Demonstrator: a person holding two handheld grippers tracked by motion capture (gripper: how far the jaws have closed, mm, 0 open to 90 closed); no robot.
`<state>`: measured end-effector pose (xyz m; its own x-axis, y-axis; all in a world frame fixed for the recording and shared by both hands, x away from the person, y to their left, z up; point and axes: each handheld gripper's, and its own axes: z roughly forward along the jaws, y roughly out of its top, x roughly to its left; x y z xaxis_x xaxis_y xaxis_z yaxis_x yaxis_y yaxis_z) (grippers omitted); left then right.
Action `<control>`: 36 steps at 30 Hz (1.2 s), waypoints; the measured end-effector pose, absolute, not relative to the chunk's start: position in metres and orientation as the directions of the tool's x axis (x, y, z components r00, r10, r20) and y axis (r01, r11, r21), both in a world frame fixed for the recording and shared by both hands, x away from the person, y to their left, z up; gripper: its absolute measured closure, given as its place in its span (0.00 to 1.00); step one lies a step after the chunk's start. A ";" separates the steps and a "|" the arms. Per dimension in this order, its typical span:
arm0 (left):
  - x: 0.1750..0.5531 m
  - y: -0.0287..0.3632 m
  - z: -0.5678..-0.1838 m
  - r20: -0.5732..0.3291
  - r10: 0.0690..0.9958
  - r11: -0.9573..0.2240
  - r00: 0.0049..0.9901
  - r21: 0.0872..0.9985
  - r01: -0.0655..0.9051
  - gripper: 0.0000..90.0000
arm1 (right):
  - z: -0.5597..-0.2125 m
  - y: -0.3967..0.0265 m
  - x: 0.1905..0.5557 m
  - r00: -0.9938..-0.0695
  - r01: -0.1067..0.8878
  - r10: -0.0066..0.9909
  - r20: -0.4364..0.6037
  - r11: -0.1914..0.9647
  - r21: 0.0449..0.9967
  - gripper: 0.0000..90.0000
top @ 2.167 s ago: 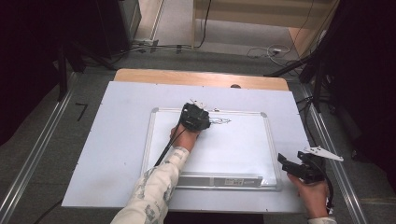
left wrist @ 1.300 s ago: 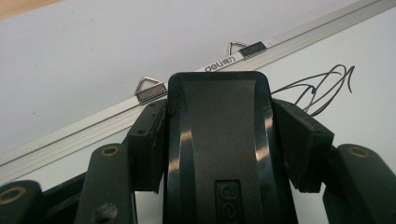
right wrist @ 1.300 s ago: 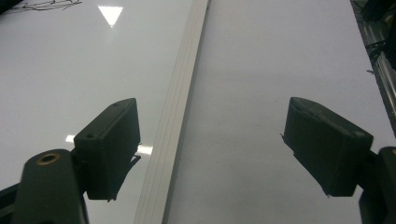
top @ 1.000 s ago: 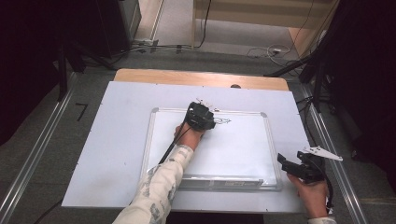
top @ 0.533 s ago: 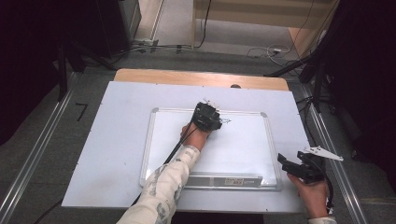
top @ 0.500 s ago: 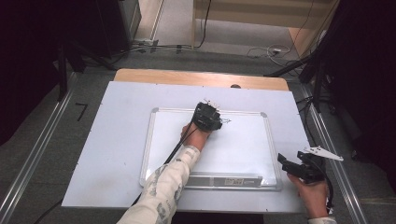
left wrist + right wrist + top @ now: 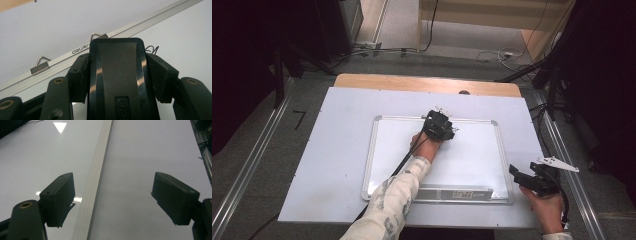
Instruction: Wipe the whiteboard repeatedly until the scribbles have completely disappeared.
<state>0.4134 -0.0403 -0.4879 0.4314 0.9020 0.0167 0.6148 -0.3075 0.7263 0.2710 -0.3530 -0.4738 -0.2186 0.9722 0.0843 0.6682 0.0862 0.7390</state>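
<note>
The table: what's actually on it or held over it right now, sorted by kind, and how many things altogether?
Whiteboards: 1, the whiteboard lying flat on the table.
Erasers: 1, the black eraser clamped in the left gripper.
Grippers: 2, that one and the right gripper, jaws apart and empty.
Hanging clips on the whiteboard's frame: 2.
Total: 6.

A pale grey, flat rectangular tabletop (image 7: 337,145) fills the middle of the high view, with a light wooden strip (image 7: 412,83) along its upper edge. A white, silver-framed rectangular whiteboard (image 7: 472,160) lies flat at centre, slightly right.
</note>
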 end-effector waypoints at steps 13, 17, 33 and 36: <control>0.415 -0.051 -0.488 0.016 0.896 -0.314 0.444 0.728 0.609 0.45 | -0.474 -0.353 0.271 -0.218 0.668 0.972 0.085 0.085 0.739 0.19; 0.415 -0.053 -0.489 0.013 0.896 -0.310 0.443 0.732 0.606 0.45 | -0.474 -0.353 0.271 -0.218 0.668 0.972 0.087 0.084 0.739 0.19; 0.416 -0.063 -0.489 0.019 0.890 -0.323 0.457 0.733 0.599 0.45 | -0.474 -0.353 0.272 -0.216 0.669 0.972 0.089 0.082 0.738 0.19; 0.416 -0.066 -0.489 0.022 0.889 -0.326 0.457 0.731 0.599 0.45 | -0.474 -0.354 0.272 -0.216 0.669 0.972 0.088 0.082 0.739 0.19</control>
